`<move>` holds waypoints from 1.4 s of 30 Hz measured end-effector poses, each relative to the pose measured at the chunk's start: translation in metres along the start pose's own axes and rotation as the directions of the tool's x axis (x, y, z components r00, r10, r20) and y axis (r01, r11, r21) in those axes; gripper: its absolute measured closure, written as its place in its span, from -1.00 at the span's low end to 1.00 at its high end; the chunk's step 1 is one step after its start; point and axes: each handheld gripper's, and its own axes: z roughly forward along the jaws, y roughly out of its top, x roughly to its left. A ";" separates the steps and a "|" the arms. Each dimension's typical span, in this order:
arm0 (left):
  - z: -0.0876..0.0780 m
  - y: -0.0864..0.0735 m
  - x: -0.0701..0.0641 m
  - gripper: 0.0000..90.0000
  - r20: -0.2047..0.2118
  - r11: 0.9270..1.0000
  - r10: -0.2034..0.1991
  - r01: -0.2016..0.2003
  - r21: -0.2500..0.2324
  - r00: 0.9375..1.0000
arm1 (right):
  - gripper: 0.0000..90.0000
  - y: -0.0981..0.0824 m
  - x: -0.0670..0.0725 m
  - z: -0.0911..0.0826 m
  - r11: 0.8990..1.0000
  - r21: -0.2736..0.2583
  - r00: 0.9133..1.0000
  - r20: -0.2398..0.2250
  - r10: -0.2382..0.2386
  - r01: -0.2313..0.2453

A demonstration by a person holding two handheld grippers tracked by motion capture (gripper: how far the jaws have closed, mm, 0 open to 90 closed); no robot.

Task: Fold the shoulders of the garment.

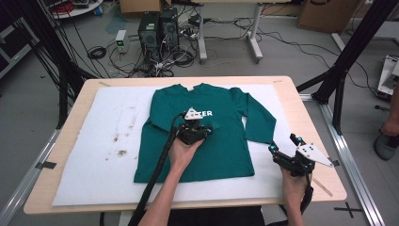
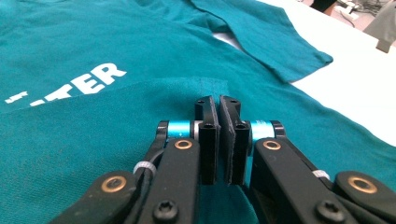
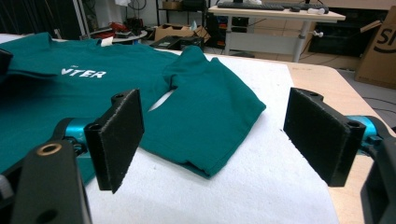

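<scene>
A wooden desk carries a white sheet, and on the sheet a green shirt lies flat, front up, with white letters on the chest and its one sleeve spread to the right. The left tongs rest on the middle of the shirt with the jaws almost closed, and whether they pinch the fabric I cannot tell. The right tongs are near the right edge of the sheet, just beside the cuff, with the jaws wide apart and nothing between them.
</scene>
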 end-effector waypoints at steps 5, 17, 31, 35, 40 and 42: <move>0.004 0.002 -0.004 0.91 0.013 1.000 -0.006 0.006 -0.011 1.000 | -0.54 0.000 0.000 0.000 1.000 -0.002 1.000 0.001 0.001 -0.001; 0.015 0.007 -0.011 0.91 0.042 1.000 0.005 -0.005 0.001 0.999 | -0.54 0.000 0.000 0.000 1.000 0.004 1.000 0.001 0.003 -0.003; 0.012 0.008 -0.009 0.52 0.079 0.999 -0.029 0.032 -0.037 0.996 | -0.54 0.000 0.000 0.000 1.000 0.006 1.000 0.002 0.000 0.000; 0.011 0.009 -0.010 0.35 0.076 0.999 -0.027 0.029 -0.033 0.997 | -0.54 0.000 0.000 0.000 1.000 0.006 1.000 0.001 0.002 -0.002; 0.007 0.010 -0.009 0.08 0.049 1.000 0.002 -0.001 -0.020 0.999 | -0.54 0.000 0.000 0.000 1.000 0.005 1.000 -0.001 0.002 -0.002; 0.004 0.011 -0.009 -0.01 0.032 1.000 0.024 -0.023 -0.010 0.999 | -0.54 0.000 -0.001 0.001 1.000 0.002 1.000 -0.001 0.003 -0.003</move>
